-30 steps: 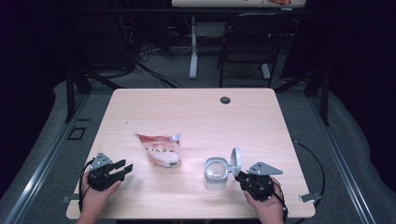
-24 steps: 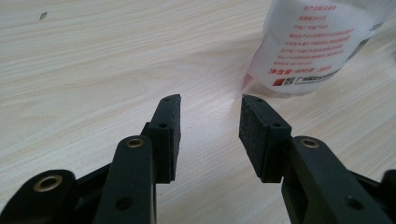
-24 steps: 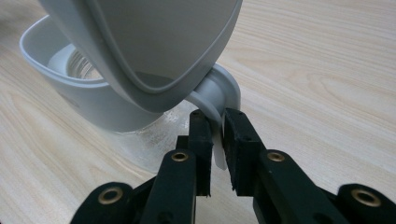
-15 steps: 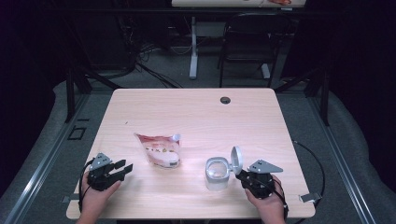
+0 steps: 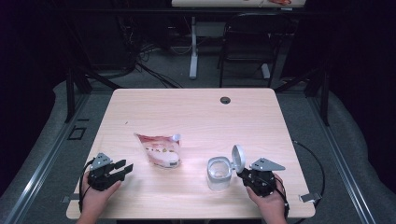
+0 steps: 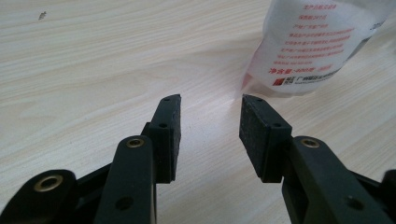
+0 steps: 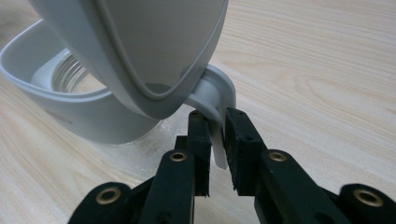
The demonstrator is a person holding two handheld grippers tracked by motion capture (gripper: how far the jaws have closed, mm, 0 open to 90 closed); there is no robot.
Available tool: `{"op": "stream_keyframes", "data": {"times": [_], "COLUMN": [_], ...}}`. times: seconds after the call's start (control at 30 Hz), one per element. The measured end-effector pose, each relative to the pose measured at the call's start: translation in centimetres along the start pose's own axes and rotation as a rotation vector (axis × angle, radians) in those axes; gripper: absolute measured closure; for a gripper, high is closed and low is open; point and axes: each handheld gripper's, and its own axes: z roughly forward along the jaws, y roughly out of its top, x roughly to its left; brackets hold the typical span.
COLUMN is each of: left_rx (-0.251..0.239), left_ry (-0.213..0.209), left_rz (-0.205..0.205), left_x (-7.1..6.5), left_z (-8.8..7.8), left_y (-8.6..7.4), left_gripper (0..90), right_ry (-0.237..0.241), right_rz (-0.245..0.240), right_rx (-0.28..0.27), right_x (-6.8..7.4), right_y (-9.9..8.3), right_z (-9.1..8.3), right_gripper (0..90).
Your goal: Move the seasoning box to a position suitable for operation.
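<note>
A white container (image 5: 218,169) stands near the table's front right with its flip lid (image 5: 238,157) swung up. In the right gripper view the lid (image 7: 140,42) tilts over the open body (image 7: 93,112), and a thin white tab (image 7: 218,140) at the hinge runs down between my jaws. My right gripper (image 5: 243,173) (image 7: 217,116) is shut on that tab; its jaws have just been opening slightly, with the tab still between the pads. A printed snack pouch (image 5: 159,149) (image 6: 313,42) lies left of centre. My left gripper (image 5: 125,167) (image 6: 210,105) rests open on the table short of the pouch, with nothing between its jaws.
The light wooden table (image 5: 196,116) has a round cable hole (image 5: 225,100) near its far edge. A chair (image 5: 252,46) and table legs stand on the dark floor beyond. Both hands sit close to the table's front edge.
</note>
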Motion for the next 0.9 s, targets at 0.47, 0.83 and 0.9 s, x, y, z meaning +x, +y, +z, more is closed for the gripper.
{"op": "stream_keyframes", "data": {"times": [0.47,0.83,0.9], "left_rx": [0.003,-0.004,-0.01], "left_ry": [-0.007,-0.036,-0.045], "left_rz": [-0.004,-0.009,-0.017], "left_x": [0.0,0.0,0.0], "left_z": [0.1,-0.1,-0.2], "left_y": [0.0,0.0,-0.1], "left_gripper": [59.0,60.4,61.1], "right_ry": [0.034,0.055,0.049], "right_rz": [0.028,0.024,0.015], "right_rx": [-0.011,0.016,0.009], "right_x": [-0.9,-0.6,-0.6], "right_y": [0.1,-0.4,-0.4], "right_z": [0.2,-0.4,-0.7], "right_gripper": [78.7,70.7,68.8]}}
